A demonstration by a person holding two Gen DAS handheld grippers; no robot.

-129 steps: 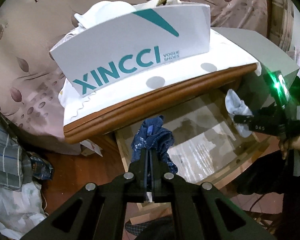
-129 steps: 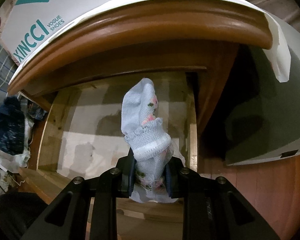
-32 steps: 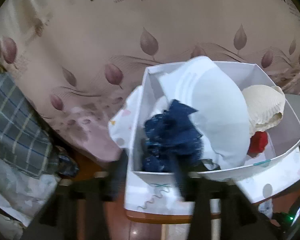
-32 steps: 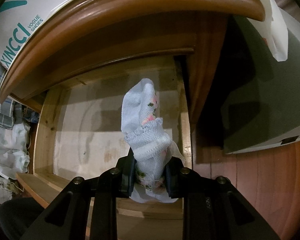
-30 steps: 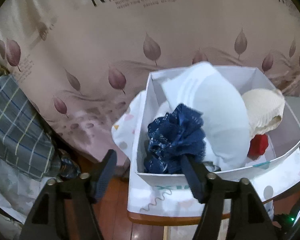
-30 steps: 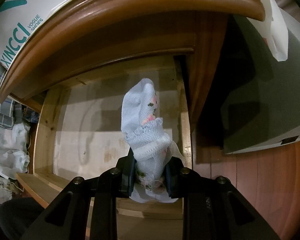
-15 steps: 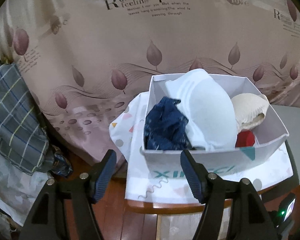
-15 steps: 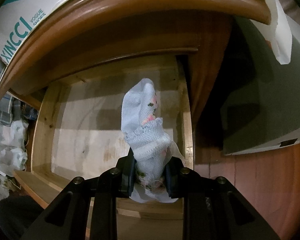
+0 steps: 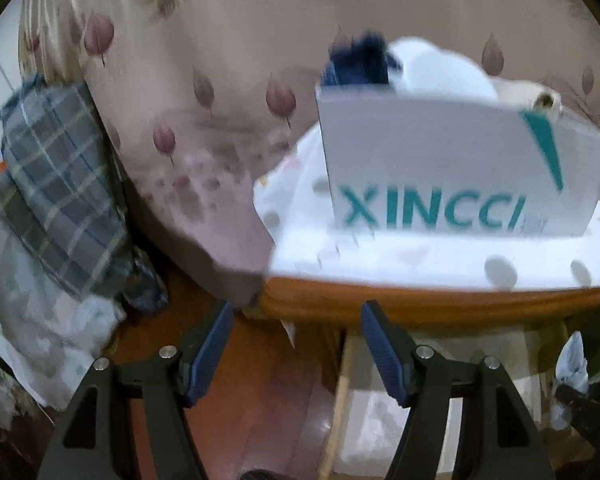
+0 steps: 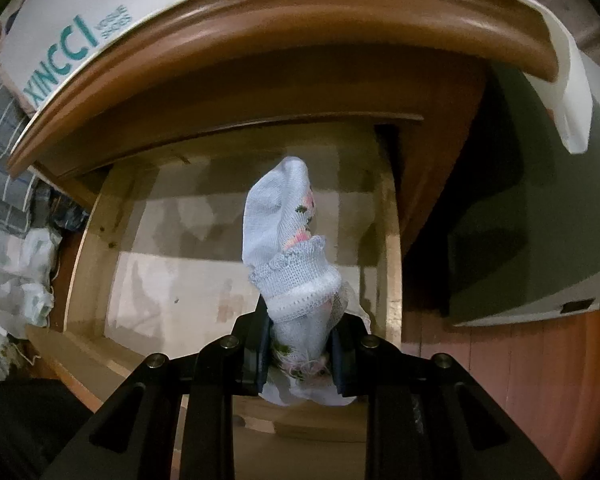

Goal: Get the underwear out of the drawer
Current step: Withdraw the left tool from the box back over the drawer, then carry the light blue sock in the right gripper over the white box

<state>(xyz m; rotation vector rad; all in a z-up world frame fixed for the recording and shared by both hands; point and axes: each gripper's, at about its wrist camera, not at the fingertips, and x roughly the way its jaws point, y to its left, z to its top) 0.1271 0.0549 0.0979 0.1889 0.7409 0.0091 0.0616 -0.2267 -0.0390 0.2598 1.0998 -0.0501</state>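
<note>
— What is the right gripper [image 10: 302, 354] holding?

— Its two black fingers [image 10: 256, 354] are clamping a pale blue knitted undergarment with pink flower print [image 10: 290, 264]. The cloth is bunching between the pads, and most of it is sticking out past the fingertips, over the light wooden open drawer [image 10: 392, 248], nearer the drawer's right wall than its left.

— And the left gripper [image 9: 296, 350]?

— Its jaws are standing wide apart with nothing between the blue-padded fingers [image 9: 382, 354]. They are pointing at the front edge of the brown wooden nightstand [image 9: 440, 304], near its left corner.

— Is any other underwear showing?

— Yes. A white cardboard shoebox with teal XINCCI lettering [image 9: 456, 172] is sitting on the white spotted cloth [image 9: 420, 258] covering the nightstand top. A dark blue lace garment [image 9: 358, 62] is poking above the box's back left corner, beside a white padded garment [image 9: 440, 70]. That view is blurred, so finer detail is hard to make out.
</note>
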